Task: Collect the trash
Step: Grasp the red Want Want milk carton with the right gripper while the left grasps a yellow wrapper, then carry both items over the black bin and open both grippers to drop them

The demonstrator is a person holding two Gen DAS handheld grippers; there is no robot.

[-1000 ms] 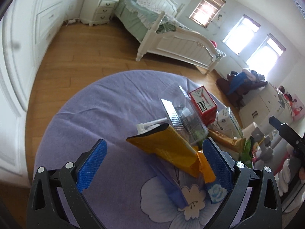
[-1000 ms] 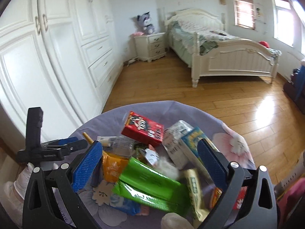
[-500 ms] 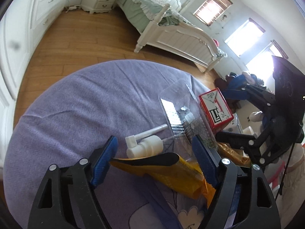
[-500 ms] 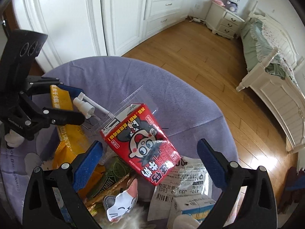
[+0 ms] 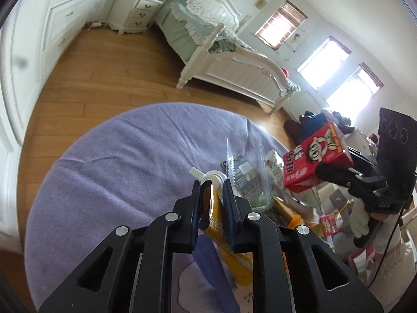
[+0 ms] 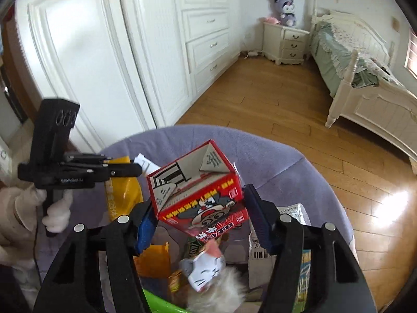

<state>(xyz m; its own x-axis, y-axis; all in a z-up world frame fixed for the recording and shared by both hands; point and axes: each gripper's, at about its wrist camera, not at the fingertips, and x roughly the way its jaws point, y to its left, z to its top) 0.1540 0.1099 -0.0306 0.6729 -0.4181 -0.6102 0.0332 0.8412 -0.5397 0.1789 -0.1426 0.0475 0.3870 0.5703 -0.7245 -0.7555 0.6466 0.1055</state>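
A pile of trash lies on a round table under a purple cloth (image 5: 117, 169). The jaws of my left gripper (image 5: 211, 189) are closing on the edge of a yellow packet (image 5: 216, 224), which is pinched between the pads. A white pump nozzle (image 5: 211, 176) lies just beyond the tips. My right gripper (image 6: 199, 206) is closing its jaws too, with a red cartoon carton (image 6: 200, 195) clamped between the pads and raised above the pile. The same carton (image 5: 318, 161) hangs at the right of the left wrist view. The left gripper (image 6: 135, 168) also shows at the left of the right wrist view.
A clear plastic blister pack (image 5: 245, 167) sits right of the nozzle. Under the carton lie a cat-face paper box (image 6: 206, 268), a white labelled bag (image 6: 263, 237) and a green packet (image 6: 161, 305). Gloved hands hold both tools. White wardrobe (image 6: 104, 52), nightstand (image 6: 286, 41) and bed (image 6: 365, 83) stand beyond.
Both grippers went from wide open to closing. The left one moved onto the yellow packet's edge and pinched it. The right one swung over to the red carton, took it and raised it.
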